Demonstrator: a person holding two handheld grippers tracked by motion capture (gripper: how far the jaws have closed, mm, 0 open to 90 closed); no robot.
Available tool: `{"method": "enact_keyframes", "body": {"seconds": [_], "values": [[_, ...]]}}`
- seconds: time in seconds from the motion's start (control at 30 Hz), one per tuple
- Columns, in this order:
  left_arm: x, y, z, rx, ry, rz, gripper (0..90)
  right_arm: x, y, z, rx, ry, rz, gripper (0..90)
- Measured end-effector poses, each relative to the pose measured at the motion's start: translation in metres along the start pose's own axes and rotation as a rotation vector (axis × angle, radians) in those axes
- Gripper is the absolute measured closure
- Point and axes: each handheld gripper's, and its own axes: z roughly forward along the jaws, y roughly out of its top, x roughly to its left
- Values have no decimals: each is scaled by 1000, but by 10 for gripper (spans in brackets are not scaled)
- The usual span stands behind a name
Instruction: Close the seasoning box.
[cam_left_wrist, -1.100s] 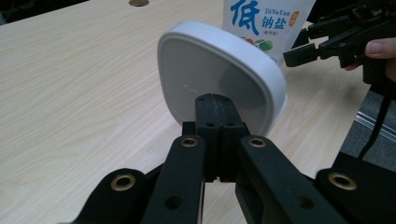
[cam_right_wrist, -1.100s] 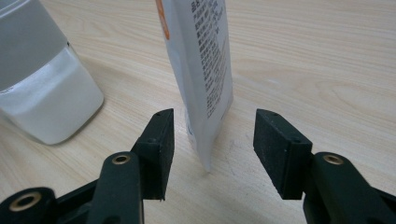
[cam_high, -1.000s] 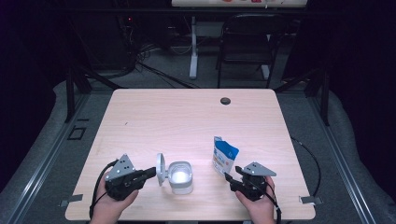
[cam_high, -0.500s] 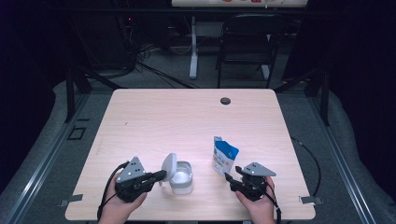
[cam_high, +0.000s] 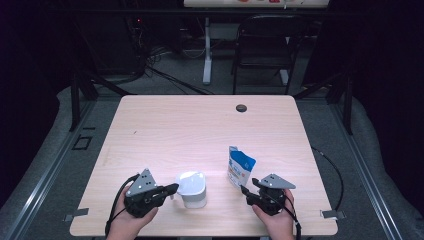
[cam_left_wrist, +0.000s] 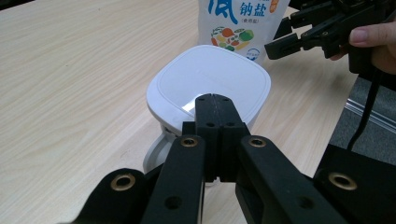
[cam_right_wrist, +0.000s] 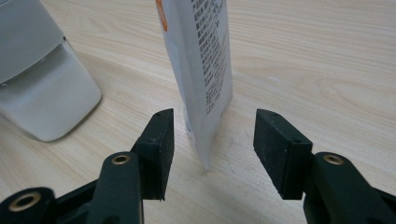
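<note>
- Surface: wooden table (cam_high: 200, 125), dark room behind.
- Left gripper (cam_left_wrist: 215, 100): jaws pressed together, tips over the lid of the white container (cam_high: 191, 188), near centre.
- Right gripper (cam_right_wrist: 210, 135): jaws apart, flanking the upright salt pouch (cam_right_wrist: 201, 60) without contact, right of the container.

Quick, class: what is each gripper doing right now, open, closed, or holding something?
Left gripper: jaws closed together, holding nothing, tips over the lid of the white container.
Right gripper: jaws open, either side of the upright salt pouch, not gripping it.
</note>
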Motion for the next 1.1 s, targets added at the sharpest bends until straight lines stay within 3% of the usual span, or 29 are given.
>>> {"method": "enact_keyframes", "body": {"seconds": [0.4,0.5,0.73,1.1], "values": [[13,-3,-13,-38,39,-38,814,1,2,-4,-16,5,-14,476],[19,-4,-17,-53,57,-53,710,0,3,-5,-16,4,-11,474],[35,-10,-25,-90,125,-85,565,0,4,-6,-16,8,-14,472],[66,-38,-21,-81,209,-200,491,-3,5,-10,-21,4,-20,472]]}}
